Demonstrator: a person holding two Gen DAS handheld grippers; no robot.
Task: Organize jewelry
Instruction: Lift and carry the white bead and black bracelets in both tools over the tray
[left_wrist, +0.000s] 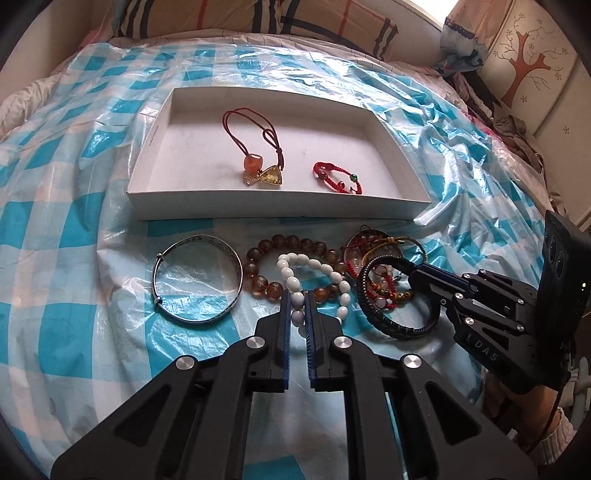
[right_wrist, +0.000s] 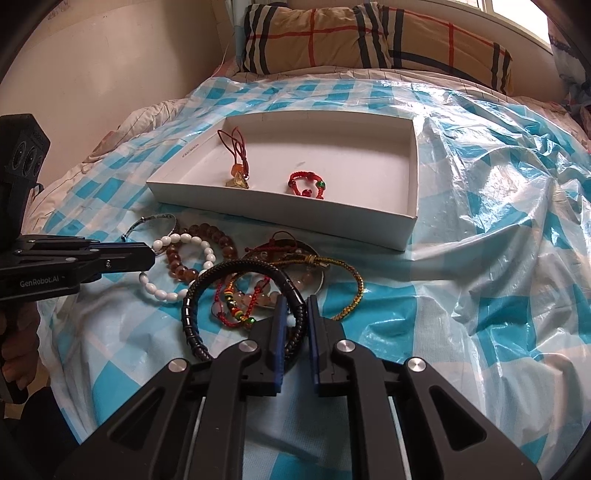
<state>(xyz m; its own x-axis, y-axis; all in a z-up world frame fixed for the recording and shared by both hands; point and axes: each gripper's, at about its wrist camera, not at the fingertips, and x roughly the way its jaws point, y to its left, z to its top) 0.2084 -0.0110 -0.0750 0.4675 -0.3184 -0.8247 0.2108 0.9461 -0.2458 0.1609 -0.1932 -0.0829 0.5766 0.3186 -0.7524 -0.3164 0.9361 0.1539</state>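
A white bead bracelet (left_wrist: 317, 273) is laid on the blue-and-white checked plastic sheet (left_wrist: 74, 229), in front of the white shallow box (left_wrist: 280, 210); its near strand is clamped between the closed jaws of the left gripper (left_wrist: 297, 295). A black braided bracelet (right_wrist: 236, 273) is found just to the right, its near side pinched by the closed right gripper (right_wrist: 295, 301). An amber bead bracelet (left_wrist: 258, 269) is overlapped by the white one, and a silver bangle (left_wrist: 197, 280) is placed at the far left of the row, just beside the amber beads. Under and around the black bracelet a tangle of red, yellow and pink cord bracelets (right_wrist: 258, 295) is heaped. Inside the box two items are kept apart: a red cord necklace with orange and yellow pendants (left_wrist: 258, 162) and a small red woven bracelet (left_wrist: 338, 177). A plaid pillow (right_wrist: 369, 37) is set at the head of the bed.
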